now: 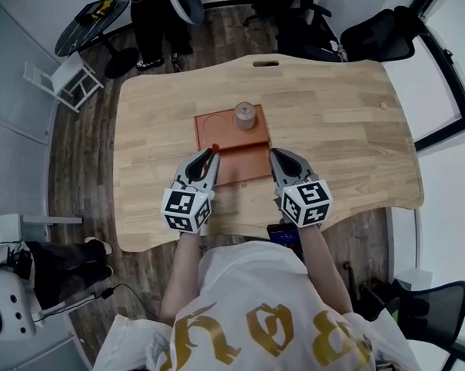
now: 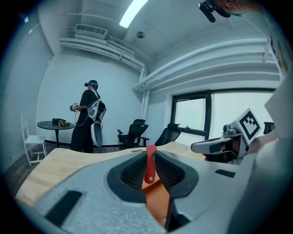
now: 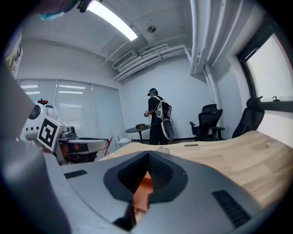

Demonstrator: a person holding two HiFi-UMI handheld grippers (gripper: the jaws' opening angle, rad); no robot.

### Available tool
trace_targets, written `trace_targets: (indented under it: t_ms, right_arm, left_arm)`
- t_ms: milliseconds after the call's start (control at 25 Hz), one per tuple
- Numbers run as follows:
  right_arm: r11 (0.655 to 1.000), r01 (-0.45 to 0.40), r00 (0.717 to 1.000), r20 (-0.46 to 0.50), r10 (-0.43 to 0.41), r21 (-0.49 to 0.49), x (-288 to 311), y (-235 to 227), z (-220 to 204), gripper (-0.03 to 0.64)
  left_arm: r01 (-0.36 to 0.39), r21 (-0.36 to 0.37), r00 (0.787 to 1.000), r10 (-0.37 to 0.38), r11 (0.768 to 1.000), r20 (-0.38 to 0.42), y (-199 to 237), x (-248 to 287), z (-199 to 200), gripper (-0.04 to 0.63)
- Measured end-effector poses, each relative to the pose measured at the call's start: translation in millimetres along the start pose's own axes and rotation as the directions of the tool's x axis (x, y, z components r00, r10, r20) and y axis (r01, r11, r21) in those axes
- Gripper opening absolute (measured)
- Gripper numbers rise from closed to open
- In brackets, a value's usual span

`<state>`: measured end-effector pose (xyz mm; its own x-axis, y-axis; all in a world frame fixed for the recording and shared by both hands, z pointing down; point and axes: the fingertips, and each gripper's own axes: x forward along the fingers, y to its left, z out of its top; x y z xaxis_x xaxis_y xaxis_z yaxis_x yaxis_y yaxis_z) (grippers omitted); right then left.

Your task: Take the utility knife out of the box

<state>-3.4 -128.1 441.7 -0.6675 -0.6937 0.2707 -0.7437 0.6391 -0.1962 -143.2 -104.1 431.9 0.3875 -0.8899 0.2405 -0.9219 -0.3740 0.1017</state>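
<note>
A flat orange-brown box (image 1: 219,130) lies open at the middle of the wooden table (image 1: 343,124). My left gripper (image 1: 211,152) hovers over the box's near left part, shut on a slim red utility knife (image 1: 214,148). In the left gripper view the utility knife (image 2: 149,164) stands upright between the closed pads of the left gripper (image 2: 150,157), with the orange box (image 2: 158,201) below it. My right gripper (image 1: 275,154) is at the box's right edge. In the right gripper view the right gripper (image 3: 147,157) has its jaws closed on an orange edge of the box (image 3: 143,192).
A beige round roll (image 1: 245,114) sits in the box's far part. A person in black (image 2: 89,121) stands beyond the table by a round black side table (image 1: 92,22). Office chairs (image 1: 381,34) and a white folding chair (image 1: 64,77) surround the table.
</note>
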Motion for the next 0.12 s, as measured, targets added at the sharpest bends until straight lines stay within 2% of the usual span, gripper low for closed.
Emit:
trace_targets:
  t_ms: [120]
  right_arm:
    - [1.000,0.007,1.000,0.002,-0.007,0.002,-1.4,-6.0,0.6,0.011]
  left_arm:
    - [-0.001,-0.003,1.000,0.001,1.000,0.006,-0.9,2.4,3.1,0.055]
